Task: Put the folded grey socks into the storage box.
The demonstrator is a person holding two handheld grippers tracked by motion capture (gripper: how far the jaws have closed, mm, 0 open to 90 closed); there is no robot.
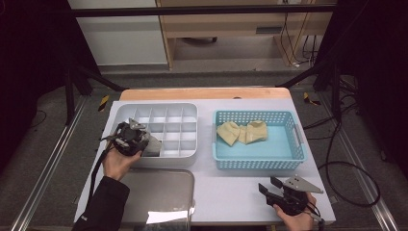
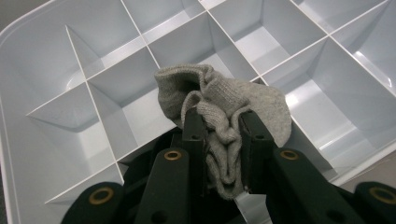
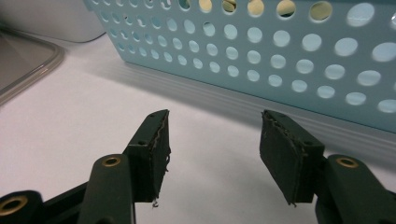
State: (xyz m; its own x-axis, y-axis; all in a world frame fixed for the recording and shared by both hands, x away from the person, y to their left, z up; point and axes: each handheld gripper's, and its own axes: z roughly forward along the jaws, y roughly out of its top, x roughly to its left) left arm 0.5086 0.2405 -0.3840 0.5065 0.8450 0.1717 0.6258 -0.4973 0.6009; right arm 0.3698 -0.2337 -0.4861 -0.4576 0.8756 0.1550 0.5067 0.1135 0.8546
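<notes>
Grey sock point(image 2: 223, 122) pinched in our left gripper point(image 2: 219, 128), hanging over the white divided tray point(image 1: 190, 111).
We risk it draping across a divider instead of dropping into one compartment; our right gripper point(image 3: 212, 154) waits empty, jaws apart, beside the blue basket point(image 3: 289, 60).

No text, label, brand, number or sign can be read on anything seen in the three views. The only marking to be made out is a pattern of yellow and black hazard stripes point(image 1: 103, 102) on the floor just beyond the far left corner of the table, matched by a second striped patch point(image 1: 310, 98) beyond the far right corner; no lettering is carried by either.
</notes>
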